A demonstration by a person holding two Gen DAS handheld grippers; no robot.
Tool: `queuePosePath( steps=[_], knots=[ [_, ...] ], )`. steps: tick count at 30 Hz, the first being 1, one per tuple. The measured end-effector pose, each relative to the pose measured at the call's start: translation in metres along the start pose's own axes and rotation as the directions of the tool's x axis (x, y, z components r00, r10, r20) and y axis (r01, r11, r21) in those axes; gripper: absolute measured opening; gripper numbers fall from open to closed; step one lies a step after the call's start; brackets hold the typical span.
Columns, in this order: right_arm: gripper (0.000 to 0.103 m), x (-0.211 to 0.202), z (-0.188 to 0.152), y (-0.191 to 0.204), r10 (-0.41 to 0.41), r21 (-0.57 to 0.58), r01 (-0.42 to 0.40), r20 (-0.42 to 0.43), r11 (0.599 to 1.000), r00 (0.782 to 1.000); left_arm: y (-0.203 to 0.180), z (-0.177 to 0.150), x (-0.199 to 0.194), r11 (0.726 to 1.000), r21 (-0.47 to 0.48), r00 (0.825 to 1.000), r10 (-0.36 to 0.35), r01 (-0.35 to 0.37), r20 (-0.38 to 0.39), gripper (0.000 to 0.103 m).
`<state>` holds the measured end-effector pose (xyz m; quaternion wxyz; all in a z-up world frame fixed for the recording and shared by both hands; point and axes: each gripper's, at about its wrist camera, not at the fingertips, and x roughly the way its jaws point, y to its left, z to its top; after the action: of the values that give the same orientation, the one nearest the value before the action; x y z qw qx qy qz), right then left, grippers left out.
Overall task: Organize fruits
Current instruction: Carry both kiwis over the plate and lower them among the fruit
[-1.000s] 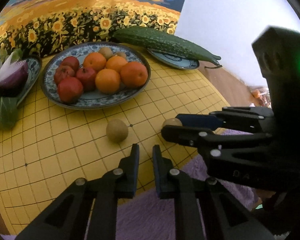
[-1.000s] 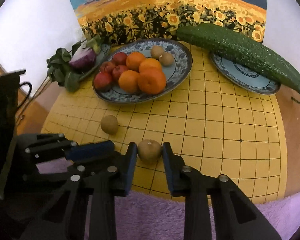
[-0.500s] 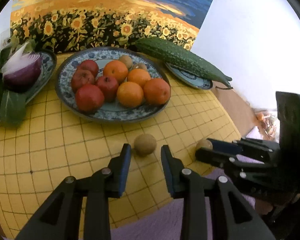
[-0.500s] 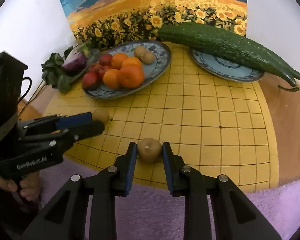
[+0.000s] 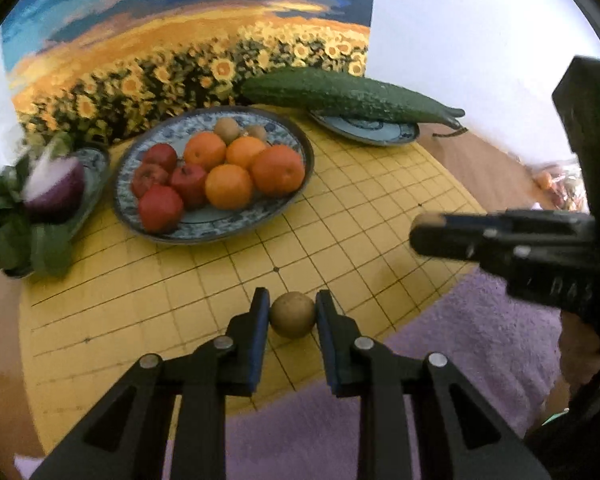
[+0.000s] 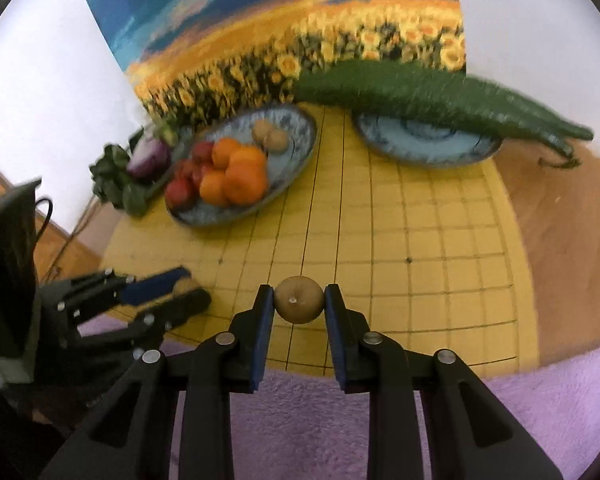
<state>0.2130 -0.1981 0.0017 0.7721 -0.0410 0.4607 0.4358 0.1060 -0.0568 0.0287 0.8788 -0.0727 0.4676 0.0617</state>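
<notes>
Since a second ago my left claw (image 5: 292, 314) has just closed onto a kiwi (image 5: 292, 320); my right claw (image 6: 299, 307) still pinches another kiwi (image 6: 299, 299).

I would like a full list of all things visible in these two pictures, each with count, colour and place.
kiwis: four, brown; one in each gripper, two at the back of the big plate
oranges: four, orange, big plate
apples: four, red, big plate
big plate: one, blue-white, on the board
board: one, yellow, gridded
cucumber: one, green, on the small plate
small plate: one, blue, back right
onion: one, purple, left plate
greens: dark green, far left
painting: one, sunflowers, behind
cloth: purple, near edge
left gripper: black, closing on a kiwi
right gripper: black, shut on a kiwi
</notes>
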Motion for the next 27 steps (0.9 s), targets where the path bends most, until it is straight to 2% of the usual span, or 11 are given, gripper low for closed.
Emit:
queuePosePath(
  steps=[3, 10, 13, 17, 27],
  knots=[
    [0.027, -0.018, 0.005, 0.004, -0.001, -0.045, 0.002, 0.018, 0.999, 1.0, -0.008, 0.006, -0.021, 0.999, -0.027, 1.0, 0.029, -0.029, 0.003, 0.024],
    [0.027, -0.054, 0.019, 0.02, 0.043, -0.099, -0.036, 0.067, 0.994, 0.997, -0.023, 0.033, -0.071, 0.998, -0.057, 0.997, 0.04, -0.036, 0.059, 0.024],
    [0.027, -0.07, 0.027, 0.03, 0.055, -0.138, -0.042, 0.096, 0.99, 0.994, -0.028, 0.044, -0.08, 0.999, -0.034, 0.997, 0.036, -0.033, 0.075, 0.024],
    [0.027, -0.08, 0.037, 0.038, 0.058, -0.166, -0.034, 0.144, 0.986, 0.988, -0.031, 0.053, -0.083, 0.999, -0.012, 0.996, 0.043, -0.042, 0.075, 0.024],
    [0.027, -0.065, 0.066, 0.031, 0.049, -0.179, -0.019, 0.164, 0.984, 0.985, -0.013, 0.069, -0.063, 0.998, 0.004, 0.996, 0.064, -0.064, 0.065, 0.024]
  ],
)
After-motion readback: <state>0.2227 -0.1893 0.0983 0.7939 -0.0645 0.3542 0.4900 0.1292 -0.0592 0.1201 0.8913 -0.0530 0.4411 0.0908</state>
